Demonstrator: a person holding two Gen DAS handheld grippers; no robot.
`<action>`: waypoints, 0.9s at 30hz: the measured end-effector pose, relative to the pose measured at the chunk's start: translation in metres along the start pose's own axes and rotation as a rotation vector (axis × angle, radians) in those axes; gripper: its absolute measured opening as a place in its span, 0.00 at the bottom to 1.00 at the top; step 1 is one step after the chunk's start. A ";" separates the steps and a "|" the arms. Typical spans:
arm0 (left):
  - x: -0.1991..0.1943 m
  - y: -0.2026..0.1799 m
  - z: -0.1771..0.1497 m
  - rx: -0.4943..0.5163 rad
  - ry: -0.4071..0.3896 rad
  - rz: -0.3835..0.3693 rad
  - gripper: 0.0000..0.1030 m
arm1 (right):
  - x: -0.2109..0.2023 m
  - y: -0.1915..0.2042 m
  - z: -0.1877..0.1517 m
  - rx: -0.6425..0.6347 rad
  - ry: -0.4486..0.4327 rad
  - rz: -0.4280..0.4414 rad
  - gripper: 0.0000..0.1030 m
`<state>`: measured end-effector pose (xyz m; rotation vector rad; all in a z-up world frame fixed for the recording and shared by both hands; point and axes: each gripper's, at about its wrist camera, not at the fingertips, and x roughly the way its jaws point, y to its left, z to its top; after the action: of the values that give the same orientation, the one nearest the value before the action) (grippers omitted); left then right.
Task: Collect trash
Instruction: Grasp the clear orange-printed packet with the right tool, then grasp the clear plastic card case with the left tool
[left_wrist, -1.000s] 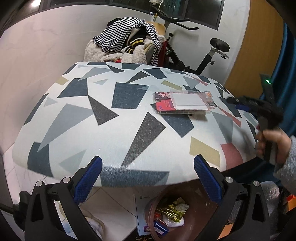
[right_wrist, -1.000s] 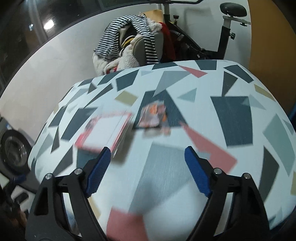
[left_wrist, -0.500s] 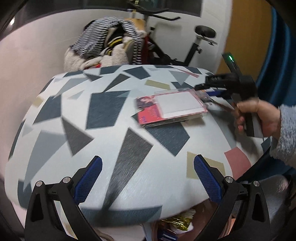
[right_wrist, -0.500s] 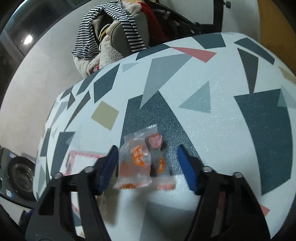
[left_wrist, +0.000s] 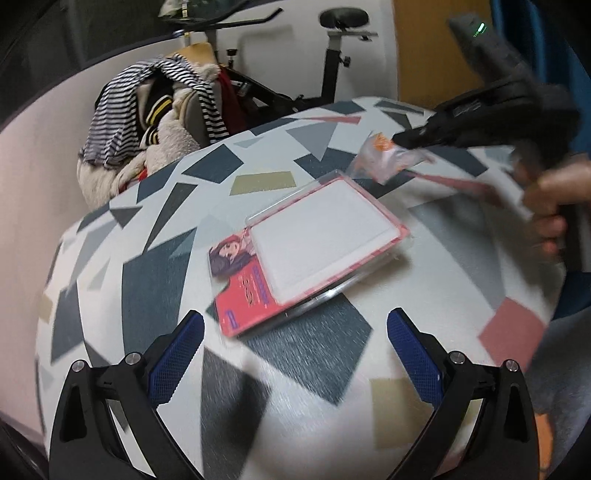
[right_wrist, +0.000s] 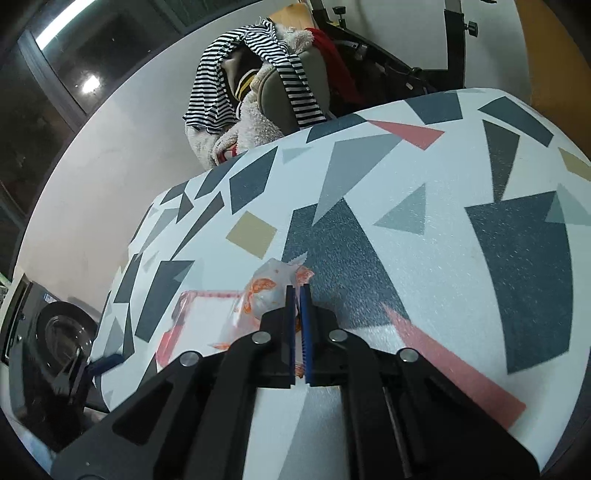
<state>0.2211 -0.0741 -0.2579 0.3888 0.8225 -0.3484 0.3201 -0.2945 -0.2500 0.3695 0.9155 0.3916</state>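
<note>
A clear plastic wrapper with orange print (right_wrist: 267, 291) lies crumpled at the middle of the patterned table (right_wrist: 424, 229). My right gripper (right_wrist: 297, 295) is shut on the wrapper's near edge; in the left wrist view the same gripper (left_wrist: 402, 139) pinches the wrapper (left_wrist: 380, 158) just above the tabletop. A red and white blister package (left_wrist: 306, 254) lies flat on the table (left_wrist: 166, 266) in front of my left gripper (left_wrist: 295, 354), which is open and holds nothing. The package (right_wrist: 199, 317) also shows left of the right gripper.
A chair piled with a striped shirt and fleece clothes (left_wrist: 155, 122) stands behind the table, with an exercise bike (left_wrist: 332, 55) beyond it. A hand (left_wrist: 550, 199) holds the right gripper at the table's right side. A washing machine (right_wrist: 55, 339) sits low left.
My right gripper advanced to the wrapper and closed on it. My left gripper slid across toward the red package, and the trash bin under the table edge dropped out of its view.
</note>
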 end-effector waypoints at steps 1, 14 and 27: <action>0.005 -0.002 0.003 0.026 0.006 0.008 0.94 | -0.003 0.000 -0.001 -0.003 -0.003 0.002 0.06; 0.045 -0.011 0.017 0.349 0.038 0.152 0.94 | -0.034 -0.010 -0.017 0.018 -0.042 0.025 0.06; 0.047 -0.031 0.015 0.551 -0.031 0.066 0.43 | -0.035 -0.013 -0.025 0.017 -0.036 0.025 0.06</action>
<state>0.2467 -0.1148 -0.2900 0.9193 0.6730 -0.5180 0.2827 -0.3186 -0.2458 0.4024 0.8798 0.3994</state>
